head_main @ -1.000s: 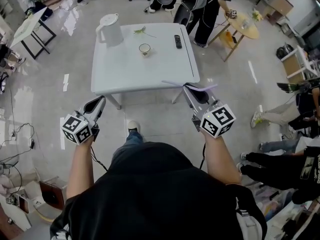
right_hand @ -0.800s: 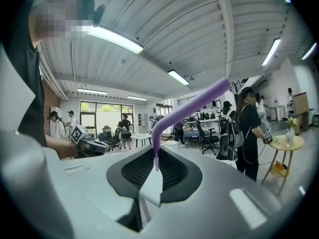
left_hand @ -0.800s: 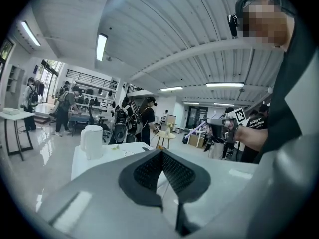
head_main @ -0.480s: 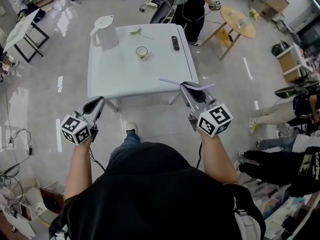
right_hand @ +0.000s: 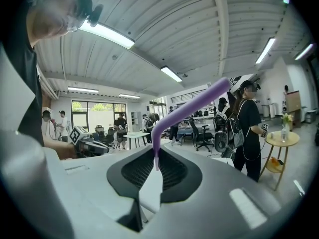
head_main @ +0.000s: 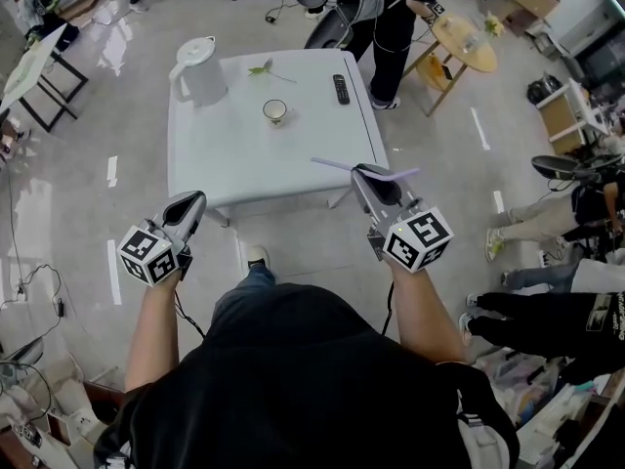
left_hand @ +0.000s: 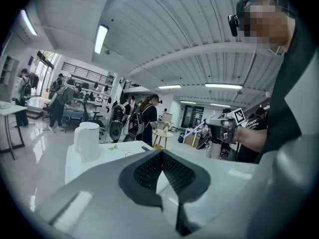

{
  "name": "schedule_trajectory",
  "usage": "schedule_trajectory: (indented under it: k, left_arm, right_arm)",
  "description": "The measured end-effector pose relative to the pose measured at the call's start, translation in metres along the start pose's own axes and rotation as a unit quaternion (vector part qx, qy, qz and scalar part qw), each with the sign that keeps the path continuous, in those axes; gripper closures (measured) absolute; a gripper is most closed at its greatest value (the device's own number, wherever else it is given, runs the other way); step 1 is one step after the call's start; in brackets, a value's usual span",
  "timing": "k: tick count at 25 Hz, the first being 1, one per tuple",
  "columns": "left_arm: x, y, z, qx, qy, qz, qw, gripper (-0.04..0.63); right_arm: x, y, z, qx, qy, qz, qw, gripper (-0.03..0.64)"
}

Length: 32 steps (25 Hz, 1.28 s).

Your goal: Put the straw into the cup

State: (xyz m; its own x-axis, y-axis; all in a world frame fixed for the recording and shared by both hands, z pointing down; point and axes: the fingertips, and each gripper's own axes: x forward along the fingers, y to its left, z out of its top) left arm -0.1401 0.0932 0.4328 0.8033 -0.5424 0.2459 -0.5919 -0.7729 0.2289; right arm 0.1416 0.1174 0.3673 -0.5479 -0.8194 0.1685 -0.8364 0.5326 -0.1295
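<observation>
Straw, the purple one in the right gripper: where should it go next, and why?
Probably carry it forward over the white table toward the cup. The right gripper has its jaws shut on the purple straw, but it is only at the table's near corner, while the cup stands upright toward the far side, too far off to lower the straw in.

purple straw point(right_hand: 194, 102); white table point(head_main: 225, 154); white cup point(head_main: 276, 111); black remote point(head_main: 340, 89); black-white square markers on right gripper point(head_main: 367, 172).
</observation>
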Motion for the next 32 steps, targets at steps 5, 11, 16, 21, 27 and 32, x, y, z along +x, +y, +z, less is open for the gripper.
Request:
schedule_trajectory:
  k: [5, 11, 16, 21, 27, 32]
  left_arm:
    - [0.014, 0.011, -0.002, 0.014, 0.023, -0.012, 0.9996, 0.595]
    - [0.034, 0.026, 0.0, 0.001, 0.022, -0.027, 0.9994, 0.595]
    - [0.049, 0.04, 0.001, -0.005, 0.029, -0.038, 0.9989, 0.595]
    - [0.063, 0.058, 0.01, -0.003, 0.029, -0.046, 0.9985, 0.595]
    - [0.073, 0.08, 0.023, -0.003, 0.032, -0.053, 0.9981, 0.595]
    - [0.084, 0.097, 0.027, -0.004, 0.035, -0.061, 0.9975, 0.595]
  right_arm:
    - [0.013, -0.003, -0.006, -0.004, 0.018, 0.001, 1.0, 0.555]
    - [0.038, -0.013, -0.013, 0.013, 0.016, -0.003, 1.0, 0.555]
    - [0.059, -0.016, -0.017, 0.02, 0.028, -0.004, 0.999, 0.555]
    - [0.076, -0.027, -0.014, 0.022, 0.031, -0.013, 0.999, 0.555]
    - [0.095, -0.036, -0.007, 0.025, 0.031, -0.023, 0.999, 0.555]
    - [0.109, -0.042, -0.004, 0.023, 0.035, -0.031, 0.999, 0.555]
